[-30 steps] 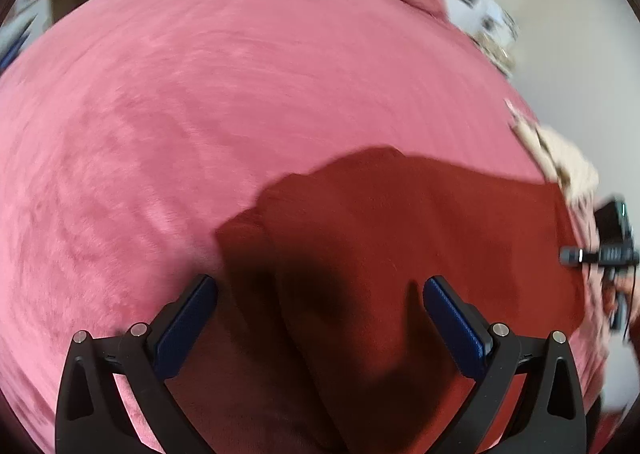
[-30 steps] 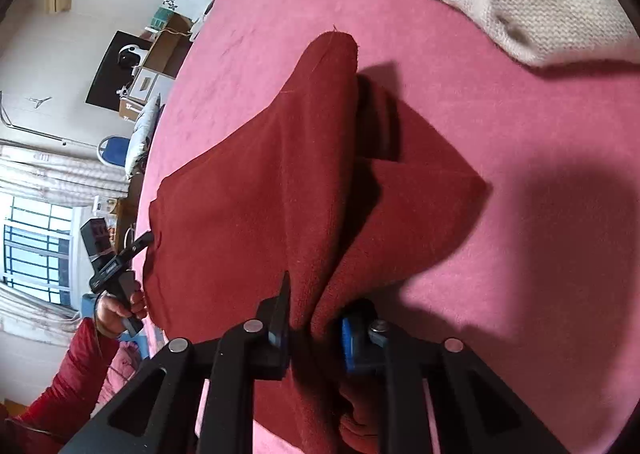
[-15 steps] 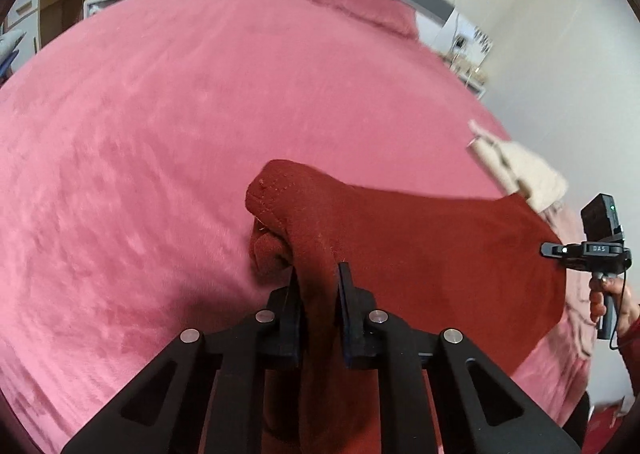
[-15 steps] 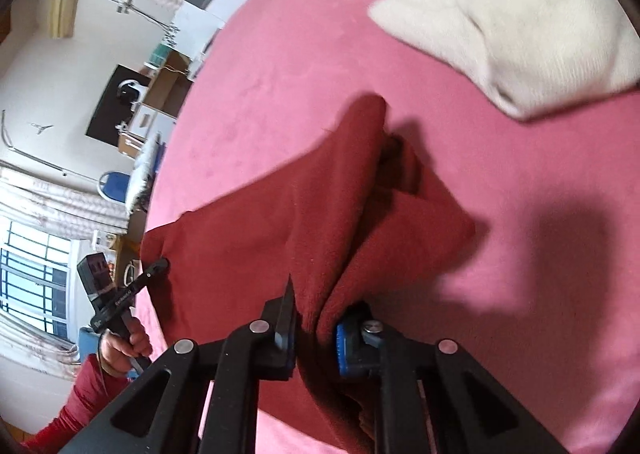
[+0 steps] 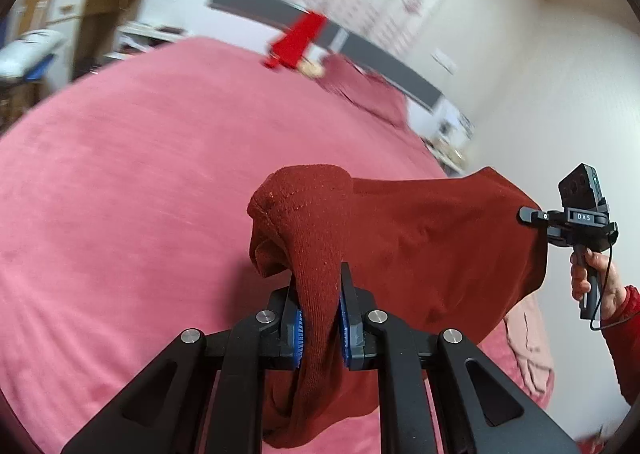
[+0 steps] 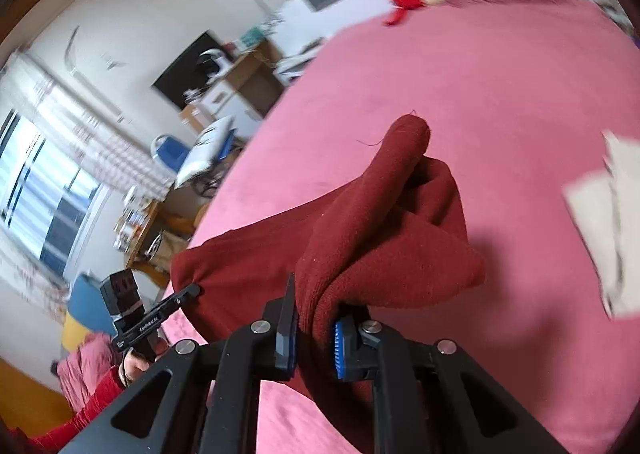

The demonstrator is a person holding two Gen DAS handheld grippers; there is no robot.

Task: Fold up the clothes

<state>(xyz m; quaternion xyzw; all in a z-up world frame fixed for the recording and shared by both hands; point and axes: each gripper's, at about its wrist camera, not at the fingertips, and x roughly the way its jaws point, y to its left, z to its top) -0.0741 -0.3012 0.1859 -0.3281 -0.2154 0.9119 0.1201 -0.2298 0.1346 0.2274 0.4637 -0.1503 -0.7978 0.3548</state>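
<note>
The left gripper and right gripper are each clamped tight on a bunched corner of the dark red garment, which hangs stretched between them, long axis hand to hand, above the pink bed.

Sweater above the bed, stretched between left gripper and right gripper, folded garment on bed at right, headboard behind.

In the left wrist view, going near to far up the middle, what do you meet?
Left claw shut on the dark red garment → bare pink bedspread → bright red cloth at the bed's far edge.
</note>
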